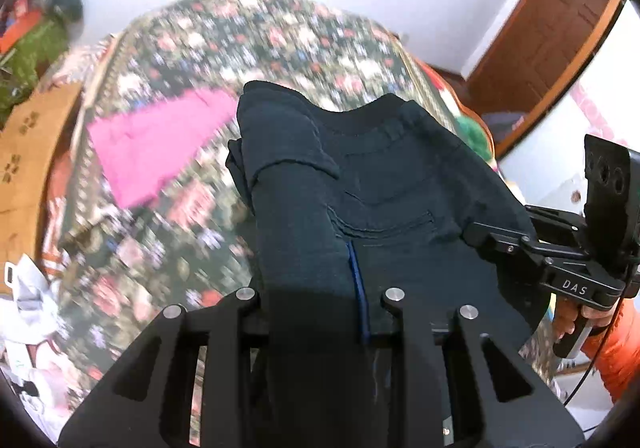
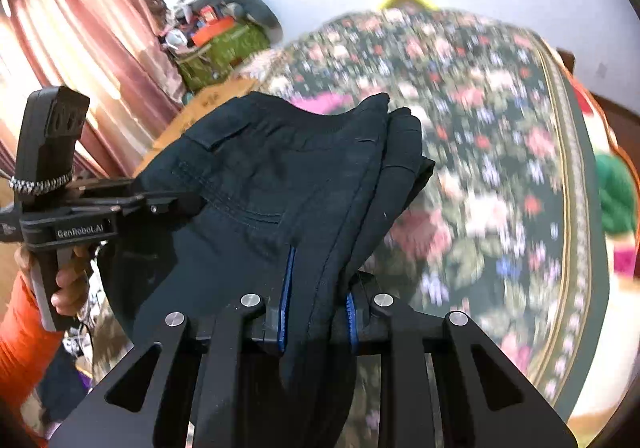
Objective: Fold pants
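Dark navy pants (image 1: 360, 176) hang folded between both grippers above the floral bed; they also show in the right wrist view (image 2: 272, 176). My left gripper (image 1: 320, 296) is shut on one side of the pants, with cloth covering its fingers. It shows at the left in the right wrist view (image 2: 176, 204), clamped on the pants' edge. My right gripper (image 2: 316, 304) is shut on the other side, with cloth bunched between its blue pads (image 2: 285, 288). It shows at the right in the left wrist view (image 1: 480, 232), gripping the pants' edge.
The bed has a floral cover (image 1: 192, 216) (image 2: 500, 168) with a pink cloth (image 1: 160, 144) lying on it. A cardboard box (image 1: 28, 152) and clutter stand left of the bed. Curtains (image 2: 80, 32) hang at the left. A wooden door (image 1: 552, 28) stands at the right.
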`<state>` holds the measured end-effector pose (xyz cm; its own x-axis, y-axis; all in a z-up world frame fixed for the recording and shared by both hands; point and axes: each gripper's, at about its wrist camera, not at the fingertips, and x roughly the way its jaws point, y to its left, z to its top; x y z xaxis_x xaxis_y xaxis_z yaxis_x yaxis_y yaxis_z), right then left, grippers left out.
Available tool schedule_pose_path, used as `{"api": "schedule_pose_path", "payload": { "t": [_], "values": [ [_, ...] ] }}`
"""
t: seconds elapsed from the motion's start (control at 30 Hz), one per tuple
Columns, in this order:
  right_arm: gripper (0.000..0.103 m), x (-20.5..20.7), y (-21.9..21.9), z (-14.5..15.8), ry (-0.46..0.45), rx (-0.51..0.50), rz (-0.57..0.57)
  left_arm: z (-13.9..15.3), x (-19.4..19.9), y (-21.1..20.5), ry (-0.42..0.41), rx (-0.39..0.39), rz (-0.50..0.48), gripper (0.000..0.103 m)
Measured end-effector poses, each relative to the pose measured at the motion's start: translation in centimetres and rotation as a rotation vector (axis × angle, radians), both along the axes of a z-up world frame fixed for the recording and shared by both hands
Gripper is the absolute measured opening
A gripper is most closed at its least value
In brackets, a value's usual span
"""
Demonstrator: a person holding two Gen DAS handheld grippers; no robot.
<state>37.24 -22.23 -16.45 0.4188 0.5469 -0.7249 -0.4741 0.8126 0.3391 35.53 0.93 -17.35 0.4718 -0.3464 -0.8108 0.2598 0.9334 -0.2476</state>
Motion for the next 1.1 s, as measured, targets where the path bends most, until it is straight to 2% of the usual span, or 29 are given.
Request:
{"api": "schedule_pose_path", "payload": {
  "t": [0.17,0.27,0.43,0.6,0.77,0.9,1.0,1.1],
  "values": [
    [0.019,3.0,2.9,2.1,-0.068,0.017,0.022,2.5,2.3,3.0,-0.084,0.012,0.049,0.027],
    [0.019,5.4,5.1,3.0,-0.092,0.028,0.035,3.3,4.3,5.2,-0.106,0.007,0.088,0.027],
    [0.019,8.6,8.4,3.6,-0.131,0.018,0.06,3.9,7.4,7.9,-0.148,0.032,0.137,0.027],
    [0.019,11.5,11.6,3.1,-0.157,-0.009,0.076,3.1,10.8,10.6,-0.163,0.045,0.189,0.027],
    [0.019,14.6,14.1,0.8,-0.142,-0.026,0.074,0.4,14.4,12.5,-0.156,0.072,0.231,0.027],
    [0.019,16.9,16.2,-2.3,-0.096,-0.049,0.062,-2.9,16.8,12.9,-0.138,0.159,0.274,0.027],
    [0.019,17.9,17.6,-4.8,-0.08,-0.094,0.052,-6.1,18.8,13.1,-0.109,0.203,0.289,0.027],
    [0.019,18.7,18.0,-7.1,-0.037,-0.134,0.047,-9.3,20.2,13.3,-0.056,0.211,0.284,0.027]
  ]
}}
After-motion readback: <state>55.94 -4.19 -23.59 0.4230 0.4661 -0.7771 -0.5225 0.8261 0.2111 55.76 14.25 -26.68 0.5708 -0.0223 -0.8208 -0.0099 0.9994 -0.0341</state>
